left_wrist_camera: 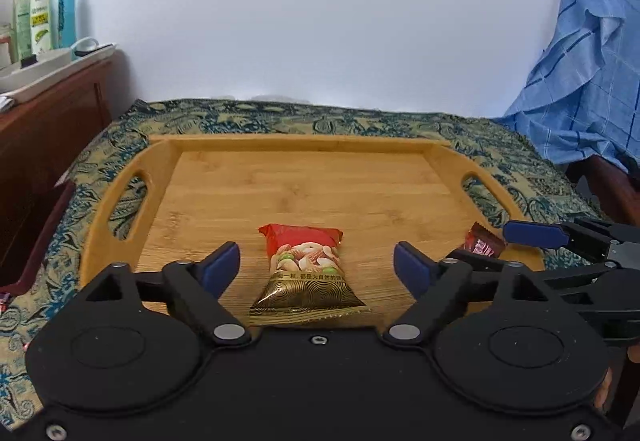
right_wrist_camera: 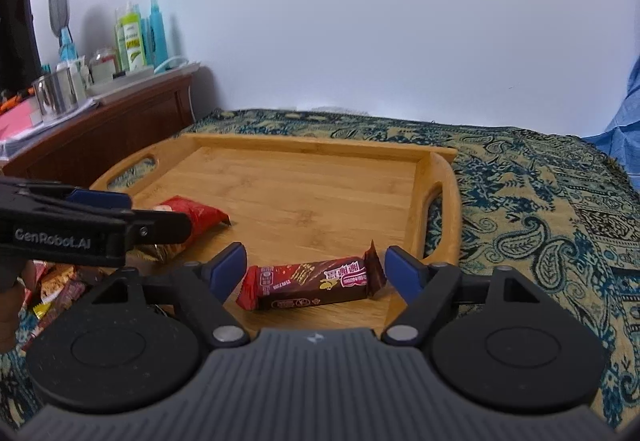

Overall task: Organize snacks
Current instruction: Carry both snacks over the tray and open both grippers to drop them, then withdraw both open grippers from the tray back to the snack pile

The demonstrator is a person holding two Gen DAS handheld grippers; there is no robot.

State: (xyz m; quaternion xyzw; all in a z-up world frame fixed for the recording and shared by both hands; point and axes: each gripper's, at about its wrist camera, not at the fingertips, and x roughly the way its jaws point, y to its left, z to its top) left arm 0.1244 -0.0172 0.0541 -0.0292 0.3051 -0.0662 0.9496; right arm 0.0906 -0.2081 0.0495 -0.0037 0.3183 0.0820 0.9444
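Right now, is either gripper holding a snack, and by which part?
Neither. The left gripper stands open around the nut packet; the right gripper stands open around the chocolate bar.

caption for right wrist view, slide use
Open right gripper straddles a chocolate bar lying on the bamboo tray.

Red-gold nut packet (left_wrist_camera: 306, 273); brown-red chocolate bar (right_wrist_camera: 312, 283); teal paisley cloth (right_wrist_camera: 540, 225)

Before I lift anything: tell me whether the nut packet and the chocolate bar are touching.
Apart. The right wrist view shows bare tray wood between the nut packet and the chocolate bar.
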